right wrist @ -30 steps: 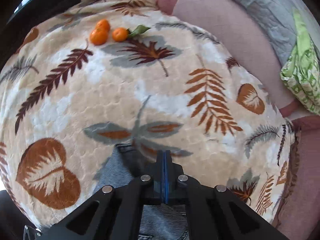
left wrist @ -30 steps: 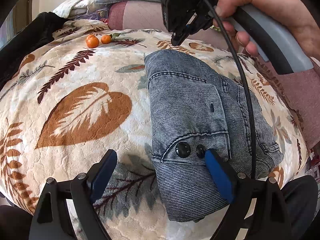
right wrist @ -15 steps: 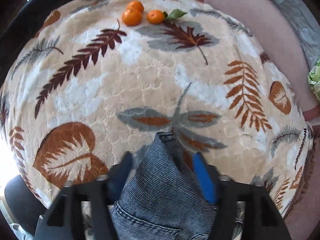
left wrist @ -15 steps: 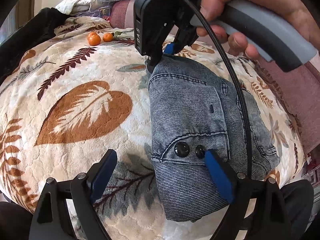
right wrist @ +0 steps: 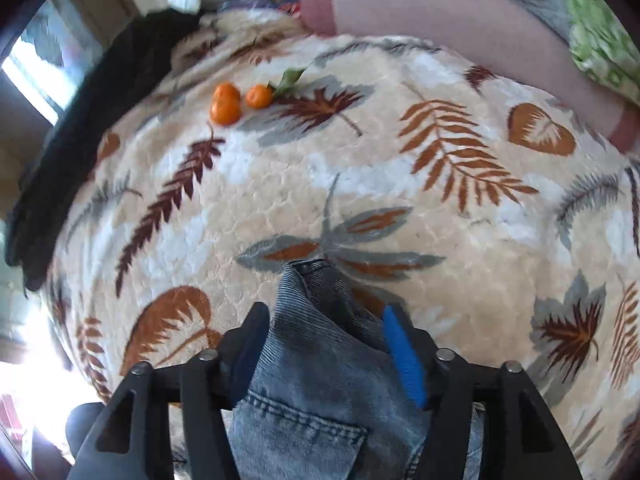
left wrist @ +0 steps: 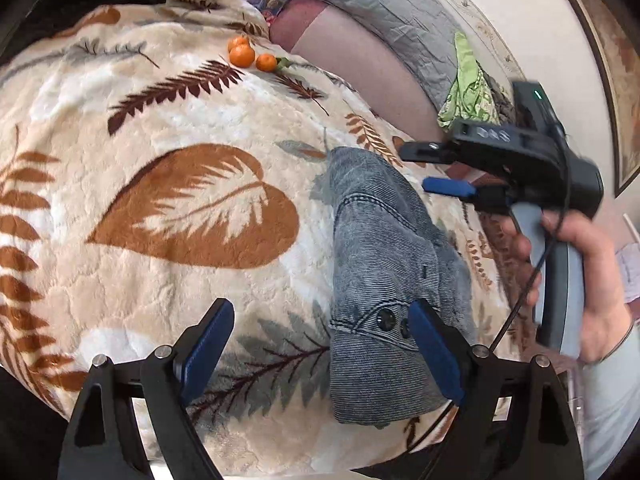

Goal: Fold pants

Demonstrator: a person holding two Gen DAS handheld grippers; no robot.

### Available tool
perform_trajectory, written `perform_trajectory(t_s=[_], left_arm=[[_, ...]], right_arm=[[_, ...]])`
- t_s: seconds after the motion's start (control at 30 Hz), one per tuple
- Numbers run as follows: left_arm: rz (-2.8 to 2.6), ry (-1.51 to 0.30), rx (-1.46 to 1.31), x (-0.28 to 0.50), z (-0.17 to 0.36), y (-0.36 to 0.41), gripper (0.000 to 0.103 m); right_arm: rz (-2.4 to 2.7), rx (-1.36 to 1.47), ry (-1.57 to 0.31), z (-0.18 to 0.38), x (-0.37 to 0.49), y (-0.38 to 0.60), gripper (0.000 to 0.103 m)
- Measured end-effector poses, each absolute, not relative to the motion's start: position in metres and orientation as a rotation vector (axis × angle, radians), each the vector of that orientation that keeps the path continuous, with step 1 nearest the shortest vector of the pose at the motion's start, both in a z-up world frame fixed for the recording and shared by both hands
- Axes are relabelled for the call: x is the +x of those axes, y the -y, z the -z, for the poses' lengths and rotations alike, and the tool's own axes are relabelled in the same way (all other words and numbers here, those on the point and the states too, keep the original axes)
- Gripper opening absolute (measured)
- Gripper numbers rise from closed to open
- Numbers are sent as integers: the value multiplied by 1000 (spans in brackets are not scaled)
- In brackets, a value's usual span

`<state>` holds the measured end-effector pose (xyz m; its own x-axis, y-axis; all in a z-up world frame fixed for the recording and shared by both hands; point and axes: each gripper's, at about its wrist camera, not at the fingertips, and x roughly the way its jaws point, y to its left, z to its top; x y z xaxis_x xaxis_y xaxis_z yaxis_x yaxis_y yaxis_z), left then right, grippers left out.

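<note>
Both views are bright with soft daylight; a window [right wrist: 36, 60] left of the leaf-print blanket [right wrist: 280, 184] is overexposed, with white glare below it. Fisheye distortion bows the blanket, and dark vignetting fills the corners. The right hand [left wrist: 576, 280] beyond the blanket's right edge is motion-blurred.

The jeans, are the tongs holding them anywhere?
No. Both tongs, left and right, are open; the folded blue denim jeans lie loose on the leaf-patterned blanket. The right tongs have just been opening.

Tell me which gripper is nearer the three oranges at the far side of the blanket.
Right, by a little. The right gripper hangs open over the far end of the folded jeans, on the side toward the oranges. The left gripper stands open at the jeans' near end.
</note>
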<state>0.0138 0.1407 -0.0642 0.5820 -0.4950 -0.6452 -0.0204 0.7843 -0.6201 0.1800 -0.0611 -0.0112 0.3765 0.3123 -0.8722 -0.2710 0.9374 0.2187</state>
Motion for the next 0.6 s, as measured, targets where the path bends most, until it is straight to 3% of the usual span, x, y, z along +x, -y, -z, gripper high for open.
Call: perform_trajectory(t_s=[0.1, 0.13, 0.3, 0.6], left_arm=[[410, -970, -692, 20, 67, -137, 90], [442, -995, -730, 24, 71, -136, 90], [476, -1111, -836, 33, 90, -126, 90], [460, -1197, -705, 47, 82, -88, 89]], right_arm=[[-385, 261, -1065, 2, 147, 128, 67], [-372, 315, -1072, 9, 136, 149, 72], [-333, 579, -1143, 60, 90, 246, 72], [-472, 694, -1178, 105, 70, 252, 74]])
